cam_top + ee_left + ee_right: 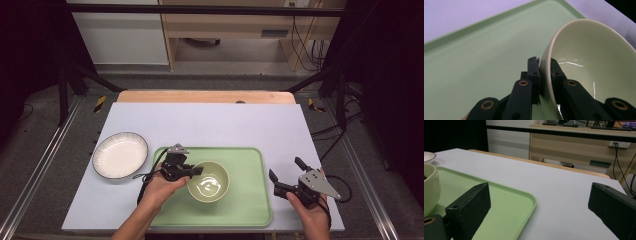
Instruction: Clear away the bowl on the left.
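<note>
Left hand-held gripper: I pinch the glossy pale-green ceramic bowl's rim, for lifting, I judge.
Right hand-held gripper: spread, idle, lower right.

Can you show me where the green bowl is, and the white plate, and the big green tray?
green bowl (208, 182), high view, on its shiny inside.
white plate (120, 155), high view, on its white middle.
green tray (250, 172), high view, on the bare part right of the bowl.

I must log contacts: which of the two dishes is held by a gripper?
The green bowl on the tray: the left gripper pinches its rim. The white plate lies untouched.
</note>
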The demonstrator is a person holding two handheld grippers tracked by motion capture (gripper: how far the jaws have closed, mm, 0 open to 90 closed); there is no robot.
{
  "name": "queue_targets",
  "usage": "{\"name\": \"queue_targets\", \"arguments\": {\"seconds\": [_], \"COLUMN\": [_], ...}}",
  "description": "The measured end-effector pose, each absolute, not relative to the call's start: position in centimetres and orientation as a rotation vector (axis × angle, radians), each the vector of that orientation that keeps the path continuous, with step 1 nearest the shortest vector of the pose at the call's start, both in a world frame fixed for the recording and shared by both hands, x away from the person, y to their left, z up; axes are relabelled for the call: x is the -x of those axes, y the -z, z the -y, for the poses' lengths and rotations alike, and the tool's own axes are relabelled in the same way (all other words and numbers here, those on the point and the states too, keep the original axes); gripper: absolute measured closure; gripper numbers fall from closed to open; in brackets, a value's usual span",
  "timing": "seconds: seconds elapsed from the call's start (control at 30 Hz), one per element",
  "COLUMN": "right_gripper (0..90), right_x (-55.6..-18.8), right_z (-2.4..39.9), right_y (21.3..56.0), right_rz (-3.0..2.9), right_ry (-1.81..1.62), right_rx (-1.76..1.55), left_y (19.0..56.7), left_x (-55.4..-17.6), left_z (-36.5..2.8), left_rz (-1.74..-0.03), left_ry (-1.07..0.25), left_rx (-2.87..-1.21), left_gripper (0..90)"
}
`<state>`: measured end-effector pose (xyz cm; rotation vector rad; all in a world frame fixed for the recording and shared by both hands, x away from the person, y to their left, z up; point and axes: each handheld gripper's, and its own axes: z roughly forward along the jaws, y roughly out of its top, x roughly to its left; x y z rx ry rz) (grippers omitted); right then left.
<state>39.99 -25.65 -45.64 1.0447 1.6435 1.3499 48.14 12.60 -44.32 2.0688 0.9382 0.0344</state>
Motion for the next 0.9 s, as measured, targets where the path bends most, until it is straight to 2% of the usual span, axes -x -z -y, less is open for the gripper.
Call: {"name": "queue_targets", "arguments": {"seconds": [0.9], "right_gripper": [4.6], "right_x": [-40.00], "right_z": [25.68], "right_y": [45.65], "right_rz": [-1.645], "right_ry": [-1.349], "right_rx": [-1.049], "left_y": [44.93], "left_x": [-48.70], "left_z": [-13.36], "left_rz": [-0.970], "left_ry": [-0.034], "left_rx": [-2.088], "left_gripper": [82.6]}}
